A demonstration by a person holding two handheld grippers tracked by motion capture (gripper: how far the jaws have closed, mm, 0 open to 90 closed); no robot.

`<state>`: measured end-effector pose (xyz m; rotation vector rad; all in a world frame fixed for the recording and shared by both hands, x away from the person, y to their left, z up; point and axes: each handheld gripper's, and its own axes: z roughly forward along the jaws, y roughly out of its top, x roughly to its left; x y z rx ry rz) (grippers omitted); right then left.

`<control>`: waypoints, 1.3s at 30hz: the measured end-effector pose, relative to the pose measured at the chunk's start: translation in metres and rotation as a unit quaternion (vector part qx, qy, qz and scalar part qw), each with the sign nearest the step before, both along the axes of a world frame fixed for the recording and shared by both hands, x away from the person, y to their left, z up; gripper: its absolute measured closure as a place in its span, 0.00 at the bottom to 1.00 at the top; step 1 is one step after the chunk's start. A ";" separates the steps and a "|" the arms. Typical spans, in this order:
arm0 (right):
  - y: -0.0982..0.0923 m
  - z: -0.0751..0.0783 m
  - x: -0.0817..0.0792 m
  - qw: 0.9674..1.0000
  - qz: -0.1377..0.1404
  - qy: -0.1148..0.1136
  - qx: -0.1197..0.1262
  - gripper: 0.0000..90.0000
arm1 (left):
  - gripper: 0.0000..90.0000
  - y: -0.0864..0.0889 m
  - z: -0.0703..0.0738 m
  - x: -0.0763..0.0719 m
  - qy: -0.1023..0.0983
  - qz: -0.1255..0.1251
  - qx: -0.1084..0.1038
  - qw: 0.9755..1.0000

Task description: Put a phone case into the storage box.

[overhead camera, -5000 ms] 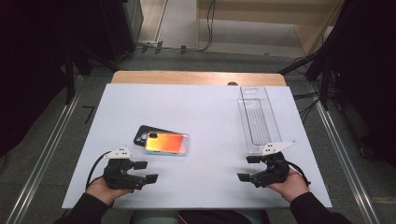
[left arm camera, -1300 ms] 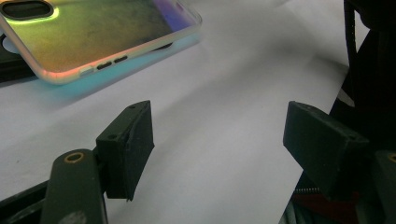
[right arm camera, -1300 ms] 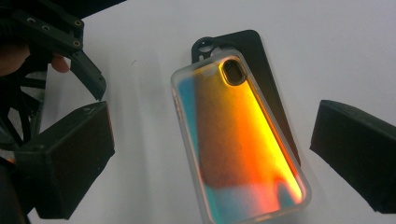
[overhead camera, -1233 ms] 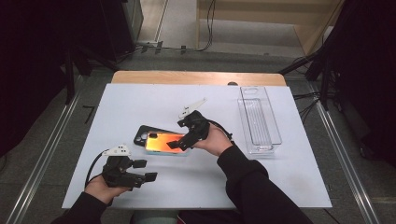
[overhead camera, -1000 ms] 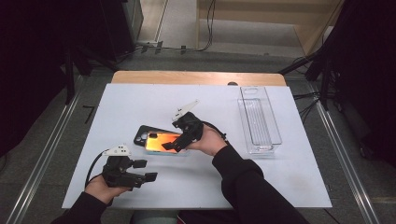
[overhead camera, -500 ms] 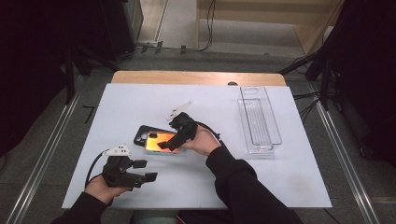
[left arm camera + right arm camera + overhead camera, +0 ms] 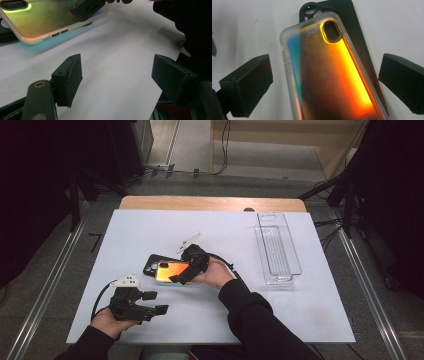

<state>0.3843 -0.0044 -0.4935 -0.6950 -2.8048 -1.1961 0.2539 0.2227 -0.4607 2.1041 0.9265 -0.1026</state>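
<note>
Right gripper poised over orange phone case, jaws wide, nothing gripped.

Iridescent orange case lies flat near centre of white table, overlapping a black case underneath w/ camera cut-outs at same end. In right gripper view the orange case sits between the jaws, pads clear of both edges; jaws have just been opening. Left gripper rests at near-left table edge, jaws apart & empty, well short of the case. Clear plastic tray stands well apart at right, empty, long side running away from the person.
</note>
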 end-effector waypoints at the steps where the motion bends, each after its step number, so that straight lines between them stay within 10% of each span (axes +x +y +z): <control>1: 0.000 -0.001 0.000 1.000 0.000 0.001 -0.001 0.00 | 0.27 0.000 0.000 0.000 0.000 0.000 0.001 1.000; 39: -0.001 -0.011 -0.010 0.996 -0.009 -0.063 -0.064 0.12 | 0.27 0.001 0.000 0.001 0.001 0.002 -0.002 1.000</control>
